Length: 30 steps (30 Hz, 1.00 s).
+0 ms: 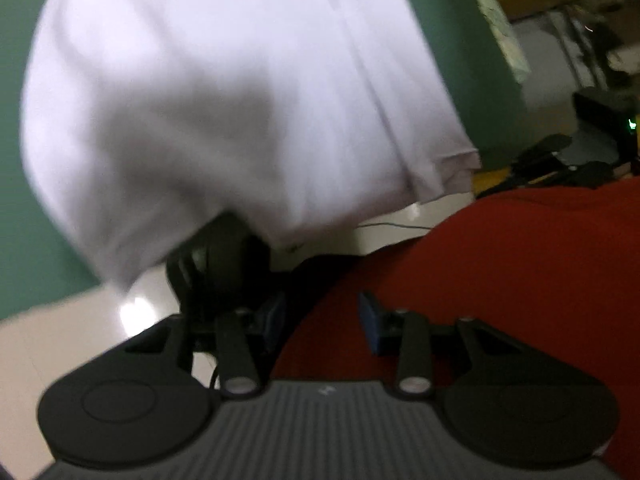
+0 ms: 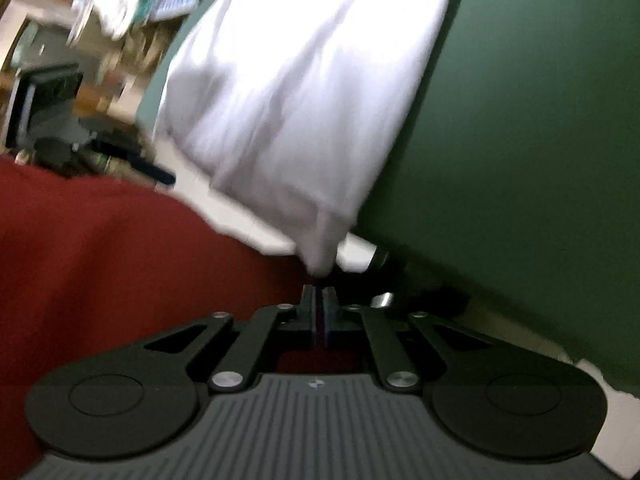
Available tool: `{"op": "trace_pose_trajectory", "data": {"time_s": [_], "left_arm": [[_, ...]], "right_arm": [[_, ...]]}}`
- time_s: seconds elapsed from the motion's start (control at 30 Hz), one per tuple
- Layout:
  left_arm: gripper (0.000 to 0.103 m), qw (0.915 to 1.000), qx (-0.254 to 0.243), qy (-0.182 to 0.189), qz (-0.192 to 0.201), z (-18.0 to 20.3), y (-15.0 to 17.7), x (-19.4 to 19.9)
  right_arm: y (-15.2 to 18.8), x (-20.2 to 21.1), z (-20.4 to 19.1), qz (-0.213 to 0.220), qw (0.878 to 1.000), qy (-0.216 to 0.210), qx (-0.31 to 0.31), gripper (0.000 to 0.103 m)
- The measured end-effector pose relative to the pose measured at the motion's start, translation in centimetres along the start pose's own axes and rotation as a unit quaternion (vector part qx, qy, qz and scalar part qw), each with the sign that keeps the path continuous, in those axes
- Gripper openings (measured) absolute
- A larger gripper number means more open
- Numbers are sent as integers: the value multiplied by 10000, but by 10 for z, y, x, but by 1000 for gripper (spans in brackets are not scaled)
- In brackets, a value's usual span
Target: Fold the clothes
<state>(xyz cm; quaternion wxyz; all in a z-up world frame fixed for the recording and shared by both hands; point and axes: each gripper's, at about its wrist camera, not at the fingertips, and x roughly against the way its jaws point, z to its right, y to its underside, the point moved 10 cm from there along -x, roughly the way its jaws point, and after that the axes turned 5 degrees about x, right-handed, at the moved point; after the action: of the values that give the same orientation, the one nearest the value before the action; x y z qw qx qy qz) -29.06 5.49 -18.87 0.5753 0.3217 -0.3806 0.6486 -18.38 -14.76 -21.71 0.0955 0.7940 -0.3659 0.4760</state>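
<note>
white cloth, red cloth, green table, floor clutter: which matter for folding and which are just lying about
Job:
white garment
right gripper, shut on its corner
left gripper, open
green table

Lying about:
red fabric
black gear on the floor

Close, blurry views; shared white garment [image 1: 224, 112]

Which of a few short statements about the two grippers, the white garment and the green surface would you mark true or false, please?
1. The left gripper is open, with nothing between its blue pads. True.
2. The right gripper is wide open. False: its fingers are shut, and a corner of the white garment hangs at their tips.
3. The white garment lies on a green surface. True.
4. The cloth near the left gripper is blue. False: it is red fabric.
</note>
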Motion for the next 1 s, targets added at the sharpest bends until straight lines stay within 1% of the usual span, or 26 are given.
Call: {"op": "trace_pose_trajectory", "data": {"time_s": [0.03,0.07,0.13,0.17,0.2,0.23,0.33,0.37,0.4,0.43,0.47,0.5,0.6,0.63,0.67,0.7,0.73,0.77,0.8,0.83,0.87,0.9,1.0], "left_arm": [[38,9999,71,-85,12,-1,5,2],[38,9998,133,-166,38,-1,8,5],[40,9984,-35,-152,549,13,-13,23],[48,9966,-123,-141,808,21,-25,31],[54,9963,-148,-176,831,20,-28,31],[56,9960,-172,-212,855,18,-32,32],[57,9949,-246,-318,924,14,-41,34],[55,9945,-271,-353,948,12,-44,35],[50,9941,-296,-389,971,11,-47,36],[51,9936,-320,-424,994,9,-50,36],[55,9932,-345,-459,1017,8,-53,37],[55,9927,-369,-494,1041,7,-56,38],[57,9910,-443,-600,1110,2,-66,40],[57,9904,-468,-636,1133,1,-69,41],[53,9898,-492,-671,1156,0,-72,42],[52,9892,-517,-706,1179,-2,-75,42],[52,9885,-541,-741,1202,-3,-78,43],[58,9878,-564,-773,1231,-5,-82,44],[67,9864,-552,-757,1350,-8,-99,44],[69,9849,-540,-741,1470,-11,-116,44],[74,9832,-528,-725,1589,-15,-133,45],[78,9814,-515,-708,1708,-18,-151,45],[78,9751,-478,-658,2064,-28,-202,46]], "right_arm": [[-4,8,1,58,9999,-3,145,7],[-12,16,2,215,9995,-50,227,8],[-33,36,2,685,9970,-214,292,8],[-46,41,3,934,9949,-207,335,11],[-59,43,5,1193,9920,-130,386,13],[-70,41,7,1377,9897,-20,386,13],[-87,16,12,1448,9893,96,159,13],[-86,10,12,1451,9893,132,123,13],[-86,5,11,1463,9890,187,93,13],[-86,0,11,1474,9888,243,63,13],[-84,1,13,1525,9880,258,13,14],[-83,5,14,1556,9875,251,-27,17],[-85,4,13,1377,9898,357,56,20],[-85,4,14,1287,9908,406,107,20],[-90,7,15,1270,9903,523,208,21],[-98,12,15,1309,9884,694,347,21],[-110,19,18,1432,9851,839,440,21],[-125,29,22,1622,9808,962,497,25],[-144,37,27,1806,9760,1112,485,34],[-166,45,33,1986,9708,1282,421,39],[-187,51,39,2150,9653,1435,370,42],[-209,57,45,2302,9598,1574,328,42],[-276,64,53,2754,9400,1963,449,42]]}}
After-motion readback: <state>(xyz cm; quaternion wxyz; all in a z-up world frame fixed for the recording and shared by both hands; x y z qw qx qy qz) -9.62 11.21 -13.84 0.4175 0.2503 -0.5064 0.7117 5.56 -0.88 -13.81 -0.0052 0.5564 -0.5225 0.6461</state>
